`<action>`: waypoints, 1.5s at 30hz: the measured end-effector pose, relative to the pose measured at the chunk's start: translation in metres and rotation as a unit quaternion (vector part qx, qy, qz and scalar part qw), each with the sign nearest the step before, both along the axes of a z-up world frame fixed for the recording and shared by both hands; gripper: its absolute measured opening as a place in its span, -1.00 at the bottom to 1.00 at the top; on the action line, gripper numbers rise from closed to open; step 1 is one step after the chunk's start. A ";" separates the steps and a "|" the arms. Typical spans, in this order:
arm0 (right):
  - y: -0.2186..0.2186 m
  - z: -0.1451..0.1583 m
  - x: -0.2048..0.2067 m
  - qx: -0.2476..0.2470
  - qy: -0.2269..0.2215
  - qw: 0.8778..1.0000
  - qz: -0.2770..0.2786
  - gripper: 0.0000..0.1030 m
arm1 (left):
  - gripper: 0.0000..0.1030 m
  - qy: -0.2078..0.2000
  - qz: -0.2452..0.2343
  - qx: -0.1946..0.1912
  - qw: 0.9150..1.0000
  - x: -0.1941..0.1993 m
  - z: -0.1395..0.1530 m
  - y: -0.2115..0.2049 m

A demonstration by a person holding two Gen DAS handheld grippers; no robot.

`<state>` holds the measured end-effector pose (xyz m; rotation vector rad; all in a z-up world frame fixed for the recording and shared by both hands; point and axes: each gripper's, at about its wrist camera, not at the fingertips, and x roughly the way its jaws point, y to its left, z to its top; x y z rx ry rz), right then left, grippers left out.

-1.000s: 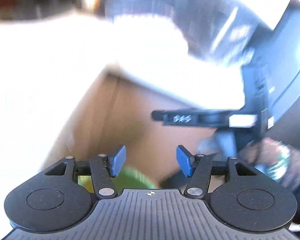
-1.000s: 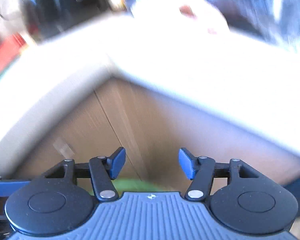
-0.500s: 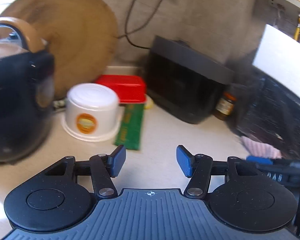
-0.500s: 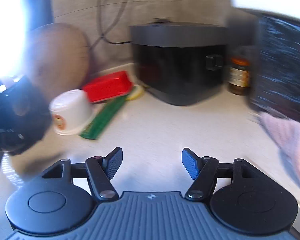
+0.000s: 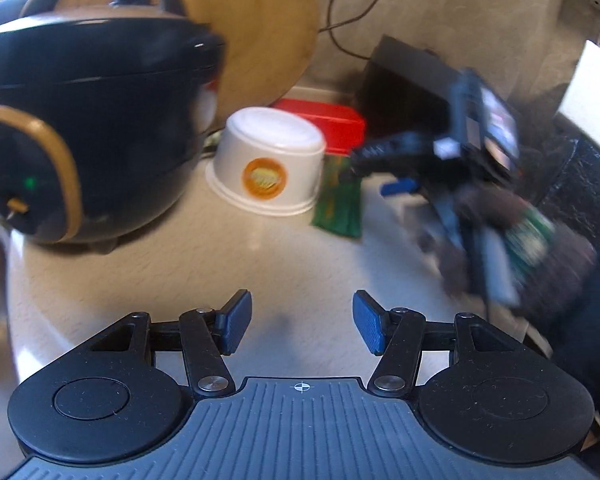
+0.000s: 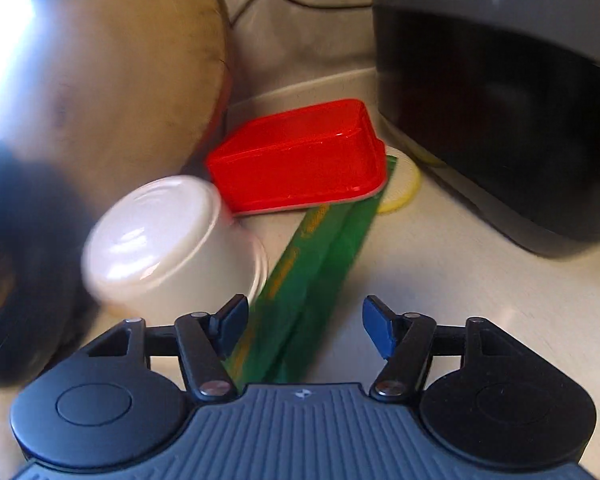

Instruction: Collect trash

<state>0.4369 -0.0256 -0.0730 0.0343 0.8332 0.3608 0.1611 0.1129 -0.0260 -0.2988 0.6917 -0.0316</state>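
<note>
Pale counter (image 6: 440, 264) carries upturned bowl (image 6: 172, 240), seemingly green wrapper (image 6: 312, 272).

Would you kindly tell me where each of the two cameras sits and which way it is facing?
Left wrist: rides on the left tongs, facing along the countertop toward the black cooker and upturned white bowl; its own open fingers show, with the blurred right tongs at right.
Right wrist: rides on the right tongs, low over the green wrapper, facing the red container; its open fingers show.
Shared: white bowl, green wrapper, red container.
</note>
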 end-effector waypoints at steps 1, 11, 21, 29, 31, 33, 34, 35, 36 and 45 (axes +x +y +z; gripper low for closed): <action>0.004 -0.004 0.013 -0.002 0.005 1.000 -0.003 0.18 | 0.19 0.001 0.001 0.000 1.000 -0.003 0.000 0.003; 0.011 -0.013 0.036 -0.032 0.027 0.999 0.001 -0.35 | 0.19 -0.003 -0.007 -0.009 1.000 -0.011 -0.006 0.025; -0.023 0.000 -0.080 0.079 0.135 0.980 0.124 -0.43 | 0.19 -0.003 -0.077 -0.013 0.997 0.025 -0.012 -0.012; -0.066 0.045 -0.103 0.046 0.050 0.992 0.103 0.04 | 0.19 0.028 -0.058 0.072 0.995 0.059 -0.032 -0.050; -0.076 0.051 -0.097 0.039 0.032 0.994 0.095 0.11 | 0.19 0.044 -0.050 0.086 0.994 0.066 -0.038 -0.052; -0.080 0.054 -0.092 0.030 0.013 0.996 0.086 0.20 | 0.19 0.055 -0.051 0.084 0.994 0.072 -0.042 -0.051; -0.079 0.055 -0.088 0.026 0.004 0.996 0.083 0.26 | 0.19 0.056 -0.054 0.082 0.994 0.075 -0.043 -0.052; -0.075 0.056 -0.084 0.022 -0.003 0.996 0.084 0.29 | 0.19 0.056 -0.057 0.082 0.993 0.075 -0.044 -0.052; -0.070 0.057 -0.079 0.019 -0.010 0.996 0.086 0.34 | 0.17 0.055 -0.063 0.084 0.993 0.078 -0.044 -0.053; 0.037 0.079 -0.019 -0.003 -0.085 0.985 0.150 0.56 | -0.16 0.064 -0.081 0.121 0.987 0.057 -0.044 -0.040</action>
